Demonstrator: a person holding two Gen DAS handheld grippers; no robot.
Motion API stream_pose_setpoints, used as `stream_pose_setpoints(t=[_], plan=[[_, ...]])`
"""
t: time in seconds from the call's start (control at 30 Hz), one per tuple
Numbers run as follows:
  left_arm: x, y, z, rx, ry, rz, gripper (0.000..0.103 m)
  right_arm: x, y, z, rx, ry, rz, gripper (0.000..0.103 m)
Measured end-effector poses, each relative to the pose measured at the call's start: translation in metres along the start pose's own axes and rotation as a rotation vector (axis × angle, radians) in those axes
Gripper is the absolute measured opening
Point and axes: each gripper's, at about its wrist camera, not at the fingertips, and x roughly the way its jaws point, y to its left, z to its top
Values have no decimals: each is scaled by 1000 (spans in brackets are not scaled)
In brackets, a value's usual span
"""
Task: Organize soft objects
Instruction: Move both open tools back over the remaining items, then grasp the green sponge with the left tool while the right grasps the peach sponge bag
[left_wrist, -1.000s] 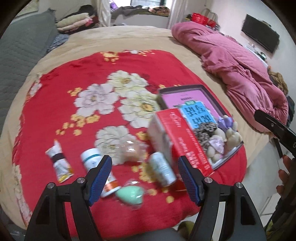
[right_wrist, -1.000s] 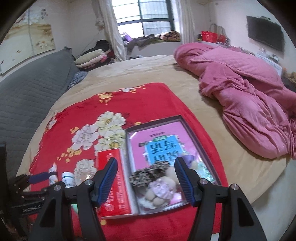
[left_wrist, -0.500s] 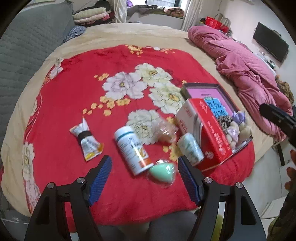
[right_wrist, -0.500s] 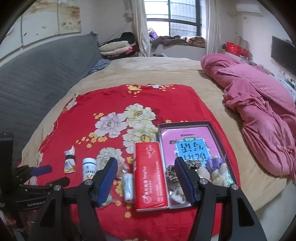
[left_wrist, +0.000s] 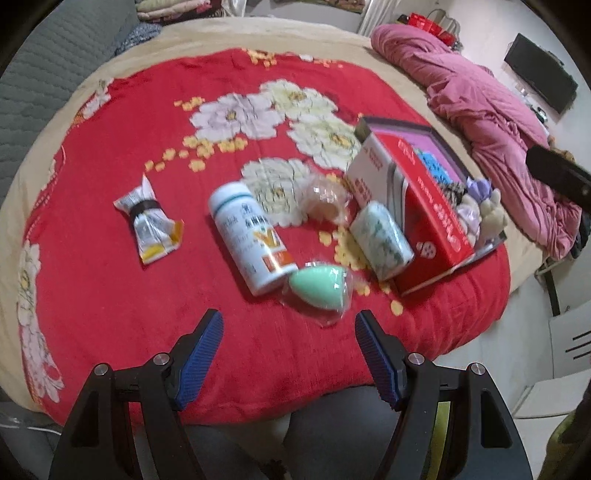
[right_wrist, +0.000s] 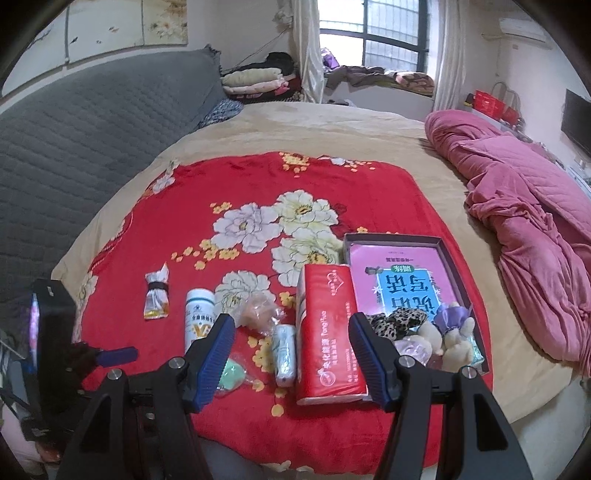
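Left wrist view: left hand-held gripper (left_wrist: 289, 326) jaws apart, nothing between them
Sponge (left_wrist: 319, 288): green, on red blanket (left_wrist: 110, 277), just ahead
Right hand-held gripper (right_wrist: 291, 330): jaws apart, above tissue pack (right_wrist: 327, 332)
Tray (right_wrist: 452, 258): holds soft toys (right_wrist: 439, 332)

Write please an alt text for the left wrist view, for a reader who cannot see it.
The open left gripper hangs empty above a red flowered blanket, just short of a mint green sponge in clear wrap. Beyond lie a white bottle on its side, a crumpled sachet, a patterned roll and a red tissue pack beside a tray holding soft items.
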Motion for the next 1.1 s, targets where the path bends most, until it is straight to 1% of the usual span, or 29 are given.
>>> stream_pose_setpoints(t=[0.13,0.27,0.43,0.8,0.93,1.1], plan=[[14,-6,-2,5,14,-4,75,9,4,-5,-14,27,5,63],[25,-6,0,-11,20,-17,75,14,2,-7,-7,34,15,63],[45,-10,1,-16,47,-22,75,22,0,-10,-6,53,23,63],[76,-15,12,-44,78,-8,75,44,4,-13,-33,95,37,63],[84,-13,13,-56,84,-13,75,57,11,-9,-72,112,46,63],[89,-12,12,-76,86,-39,75,89,29,0,-178,179,70,63]])
